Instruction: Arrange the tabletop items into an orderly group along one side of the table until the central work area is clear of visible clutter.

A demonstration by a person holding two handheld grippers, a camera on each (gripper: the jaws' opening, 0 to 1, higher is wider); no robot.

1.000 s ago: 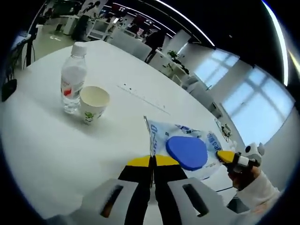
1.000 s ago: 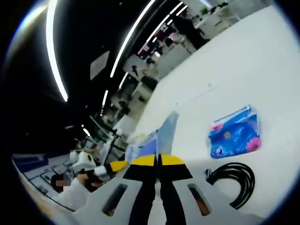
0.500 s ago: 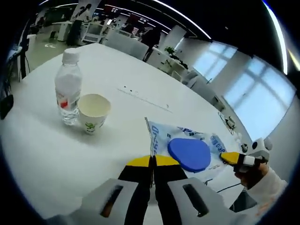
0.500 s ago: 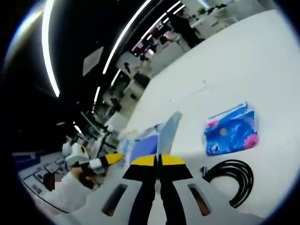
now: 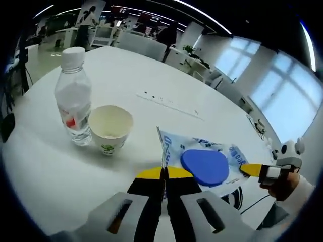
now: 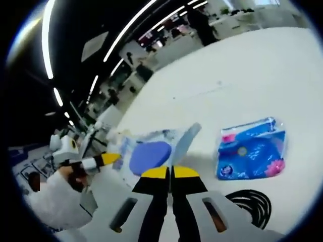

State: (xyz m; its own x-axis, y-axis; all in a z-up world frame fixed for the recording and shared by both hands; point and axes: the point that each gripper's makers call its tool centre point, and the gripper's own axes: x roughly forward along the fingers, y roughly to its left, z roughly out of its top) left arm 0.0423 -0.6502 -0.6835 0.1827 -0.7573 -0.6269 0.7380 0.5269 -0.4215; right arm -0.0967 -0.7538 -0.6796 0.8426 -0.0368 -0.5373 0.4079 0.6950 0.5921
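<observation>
A clear printed plastic bag [image 5: 222,154] with a round blue disc [image 5: 204,166] inside hangs over the white table [image 5: 45,166], stretched between both grippers. My left gripper [image 5: 164,174] is shut on its near edge. The right gripper [image 5: 257,170], held by a hand, pinches the far end. In the right gripper view my right gripper [image 6: 171,171] is shut on a corner of the bag [image 6: 151,146]; the left gripper [image 6: 103,160] holds the other side. A water bottle [image 5: 73,101] and a paper cup [image 5: 110,128] stand together to the left.
A blue tissue pack [image 6: 252,151] lies on the table [image 6: 242,85] right of the bag, and a black coiled cable [image 6: 252,201] sits near it. Office desks, chairs and people show beyond the table's far edge.
Both grippers keep hold of the bag. The left gripper view has drawn closer to the bottle and cup. The right gripper view has tilted down toward the table and tissue pack.
</observation>
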